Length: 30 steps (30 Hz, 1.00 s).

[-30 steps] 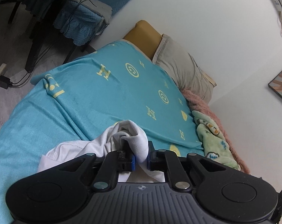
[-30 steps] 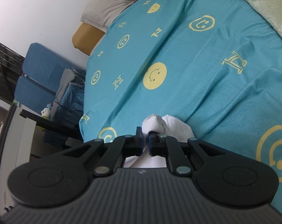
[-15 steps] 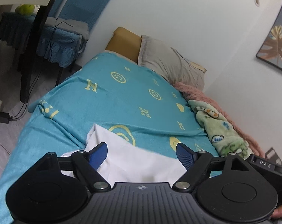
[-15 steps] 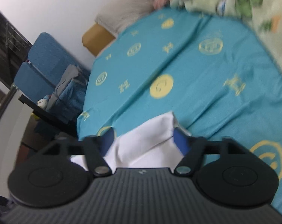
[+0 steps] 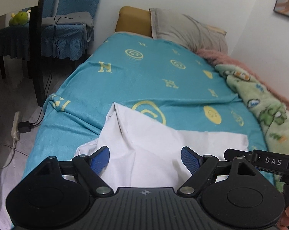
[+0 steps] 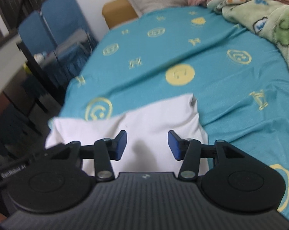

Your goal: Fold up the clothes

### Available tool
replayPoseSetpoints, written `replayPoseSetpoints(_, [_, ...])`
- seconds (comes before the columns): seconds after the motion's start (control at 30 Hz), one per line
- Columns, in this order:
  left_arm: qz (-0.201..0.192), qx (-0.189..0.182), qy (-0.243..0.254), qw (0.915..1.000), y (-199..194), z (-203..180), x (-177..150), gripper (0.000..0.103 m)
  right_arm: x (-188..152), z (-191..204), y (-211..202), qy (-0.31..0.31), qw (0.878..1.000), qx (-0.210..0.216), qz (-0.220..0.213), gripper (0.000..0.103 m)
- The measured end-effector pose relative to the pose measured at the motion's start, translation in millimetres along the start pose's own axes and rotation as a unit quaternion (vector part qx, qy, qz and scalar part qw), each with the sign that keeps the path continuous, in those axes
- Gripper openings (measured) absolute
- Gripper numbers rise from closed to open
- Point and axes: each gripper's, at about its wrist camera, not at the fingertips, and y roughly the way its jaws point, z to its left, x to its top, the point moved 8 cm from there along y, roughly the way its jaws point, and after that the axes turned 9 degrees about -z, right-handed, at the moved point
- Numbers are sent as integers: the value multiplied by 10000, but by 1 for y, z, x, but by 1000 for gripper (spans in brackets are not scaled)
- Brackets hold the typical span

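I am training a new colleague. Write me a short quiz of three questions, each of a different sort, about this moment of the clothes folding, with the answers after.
1. True or false: the left gripper is clamped on the white garment.
2. Multiple choice: what does the white garment lie on? A) a wooden floor B) a turquoise bedsheet with yellow prints C) a grey pillow
3. Fill in: the jaws of the right gripper stand ____, with nothing pinched between the pads.

Key:
1. False; its jaws stand wide apart above the cloth.
2. B
3. open; they have just been closing a little.
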Motion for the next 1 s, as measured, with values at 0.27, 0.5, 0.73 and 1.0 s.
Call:
replayPoseSetpoints(0.27, [255,139,246,9993,16,2,-13,84,-11,-1,17,-84,9998,-118,156,48])
replayPoseSetpoints(0.5, [92,186,279,9994,-12,-4,-11,83,-10,5,-18,202,9997,28,123,50])
replayPoseSetpoints(0.73, [-130,47,392,9991,-63,-18,-18,86,-17,17,-77,322,9992,219,-62,51])
replayPoseSetpoints(1.0, [337,572,1000,9928,-47,-19,-48,88,-53,3,-59,773,9947,-64,681,50])
